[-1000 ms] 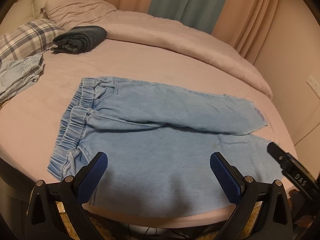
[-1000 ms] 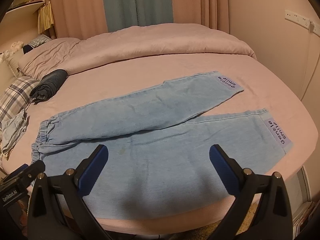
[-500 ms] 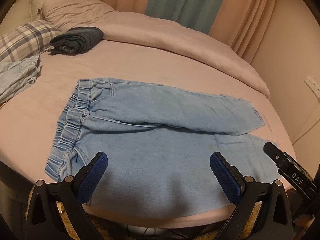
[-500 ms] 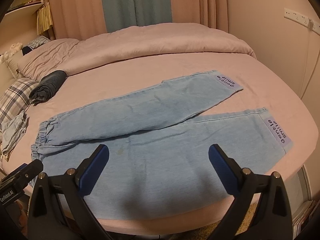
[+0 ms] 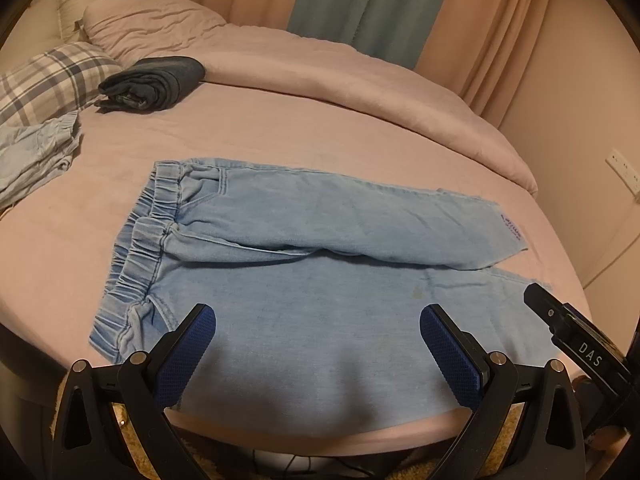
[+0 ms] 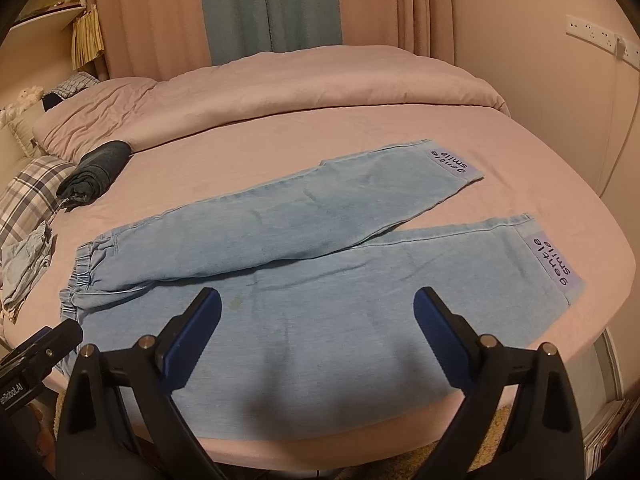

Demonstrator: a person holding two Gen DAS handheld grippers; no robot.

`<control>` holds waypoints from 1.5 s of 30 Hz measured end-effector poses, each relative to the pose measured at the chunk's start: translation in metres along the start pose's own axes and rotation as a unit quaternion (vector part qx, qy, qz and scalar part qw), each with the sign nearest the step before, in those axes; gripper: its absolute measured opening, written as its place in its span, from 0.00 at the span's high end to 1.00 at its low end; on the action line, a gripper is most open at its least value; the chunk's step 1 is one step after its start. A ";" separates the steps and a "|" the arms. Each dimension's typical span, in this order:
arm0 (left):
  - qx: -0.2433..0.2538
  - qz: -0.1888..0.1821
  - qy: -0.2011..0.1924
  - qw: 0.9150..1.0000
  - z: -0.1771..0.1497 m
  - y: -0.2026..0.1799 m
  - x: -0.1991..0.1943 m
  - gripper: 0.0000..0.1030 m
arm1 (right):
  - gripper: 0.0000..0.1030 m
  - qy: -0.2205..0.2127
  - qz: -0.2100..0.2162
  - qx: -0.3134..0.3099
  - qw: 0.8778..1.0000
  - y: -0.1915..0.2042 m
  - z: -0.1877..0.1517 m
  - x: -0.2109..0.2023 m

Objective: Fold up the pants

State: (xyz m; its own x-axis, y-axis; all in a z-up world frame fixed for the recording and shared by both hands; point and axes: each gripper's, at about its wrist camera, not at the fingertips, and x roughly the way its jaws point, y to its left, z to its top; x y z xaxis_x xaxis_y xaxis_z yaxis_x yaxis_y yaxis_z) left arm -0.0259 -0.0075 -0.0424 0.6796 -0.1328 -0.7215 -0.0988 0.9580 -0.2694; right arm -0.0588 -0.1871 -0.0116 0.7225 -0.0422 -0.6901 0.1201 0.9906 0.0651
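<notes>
Light blue denim pants lie flat on the pink bed, elastic waistband at the left, legs running right. The far leg lies angled over the near one. In the right wrist view the pants show both cuffs with purple "gentle smile" patches. My left gripper is open and empty, hovering over the near leg by the bed's front edge. My right gripper is open and empty over the same leg, further right. Each gripper's body shows at the edge of the other's view.
A folded dark garment lies at the back left of the bed. A plaid pillow and a crumpled light blue garment sit at the left edge. A pink duvet is bunched along the far side. Curtains hang behind.
Both grippers have shifted slightly; the left view has drifted a little left and back. The pants have not moved. Both grippers stay open.
</notes>
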 end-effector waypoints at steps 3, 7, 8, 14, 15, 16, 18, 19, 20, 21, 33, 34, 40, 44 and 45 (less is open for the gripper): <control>0.000 -0.001 -0.001 1.000 0.000 0.000 -0.001 0.01 | 0.06 0.001 0.000 0.000 1.000 0.000 0.000 0.000; -0.002 -0.001 -0.003 1.000 -0.001 0.001 -0.002 0.01 | 0.07 0.009 -0.002 -0.002 1.000 -0.001 0.000 0.000; -0.002 -0.001 -0.003 1.000 -0.001 0.002 -0.003 0.01 | 0.07 0.010 -0.003 -0.002 1.000 -0.001 0.000 0.000; 0.000 -0.001 -0.001 1.000 0.000 0.002 -0.003 0.01 | 0.07 0.020 -0.005 -0.004 1.000 0.000 0.000 0.000; 0.000 -0.001 -0.001 1.000 0.000 0.002 -0.003 0.01 | 0.07 0.019 -0.005 -0.004 1.000 0.000 0.000 0.000; 0.000 -0.001 -0.001 1.000 0.000 0.002 -0.003 0.01 | 0.07 0.019 -0.005 -0.004 1.000 0.000 0.000 0.000; 0.000 0.000 -0.001 1.000 0.000 0.002 -0.003 0.01 | 0.07 0.013 -0.002 -0.001 1.000 -0.001 0.000 -0.001; 0.000 0.000 -0.001 1.000 0.000 0.002 -0.004 0.01 | 0.08 0.012 -0.002 -0.001 1.000 -0.002 0.000 -0.001; 0.000 0.000 -0.002 1.000 0.000 0.002 -0.003 0.01 | 0.08 0.012 -0.003 -0.001 1.000 -0.001 0.000 -0.001; 0.000 0.001 -0.001 1.000 0.000 0.002 -0.003 0.01 | 0.08 0.013 -0.003 -0.002 1.000 -0.001 0.000 0.000; -0.002 0.003 0.005 1.000 0.000 0.004 0.000 0.01 | 0.09 0.009 0.002 0.004 1.000 -0.001 0.000 0.002; -0.002 0.003 0.005 1.000 0.000 0.004 0.000 0.01 | 0.09 0.010 0.001 0.005 1.000 -0.001 0.000 0.002; -0.003 0.005 0.007 1.000 0.000 0.004 0.001 0.01 | 0.10 0.008 -0.001 0.008 1.000 -0.002 0.000 0.003; -0.004 0.006 0.007 1.000 0.000 0.004 0.001 0.01 | 0.10 0.010 -0.002 0.007 1.000 -0.002 -0.001 0.002; -0.004 0.007 0.007 1.000 0.000 0.005 0.001 0.01 | 0.10 0.009 -0.002 0.007 1.000 -0.002 -0.001 0.002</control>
State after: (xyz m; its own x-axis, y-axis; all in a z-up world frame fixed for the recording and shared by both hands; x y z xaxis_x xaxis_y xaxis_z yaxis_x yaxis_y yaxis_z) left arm -0.0255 -0.0028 -0.0448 0.6682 -0.1230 -0.7338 -0.1142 0.9576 -0.2645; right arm -0.0583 -0.1895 -0.0137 0.7093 -0.0445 -0.7035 0.1335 0.9884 0.0721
